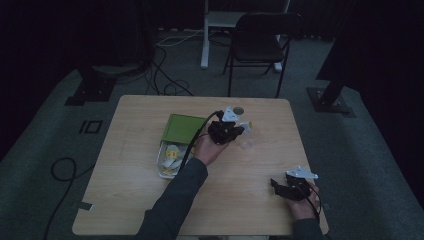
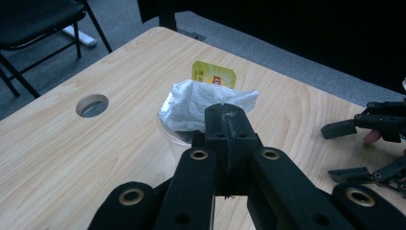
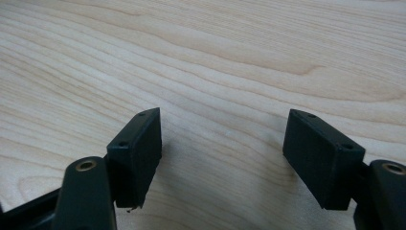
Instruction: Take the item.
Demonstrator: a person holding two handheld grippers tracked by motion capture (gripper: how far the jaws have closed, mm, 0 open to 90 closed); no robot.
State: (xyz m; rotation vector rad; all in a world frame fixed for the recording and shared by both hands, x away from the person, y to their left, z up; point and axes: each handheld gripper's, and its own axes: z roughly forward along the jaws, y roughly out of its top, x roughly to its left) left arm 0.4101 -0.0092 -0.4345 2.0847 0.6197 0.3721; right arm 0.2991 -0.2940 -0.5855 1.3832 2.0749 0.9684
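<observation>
The left gripper [image 2: 225, 125] has its fingers together, seemingly pinching a tea bag [image 2: 201, 108] over a clear plastic cup [image 2: 174, 136]: soft, crumpled, feather-light, best held by its yellow tag [image 2: 214, 75]. The right gripper [image 3: 222, 153] has its fingers apart above the smooth wooden table [image 3: 201, 57].

This is looking like a dim recording studio or lab set up for capturing handling work — not a home or a shop. Black curtains [image 1: 45, 40] are hanging around the whole space, closing it off. A lone pale wooden surface [image 1: 130, 170] with a round cable hole [image 1: 238, 109] is standing on grey carpet [image 1: 380, 165]. Loose black cables [image 1: 165, 75] are trailing across the floor, and heavy stand bases [image 1: 91, 90] are sitting at either side — the kind that carry camera or lighting rigs. A black folding chair [image 1: 260, 42] is waiting behind.
</observation>
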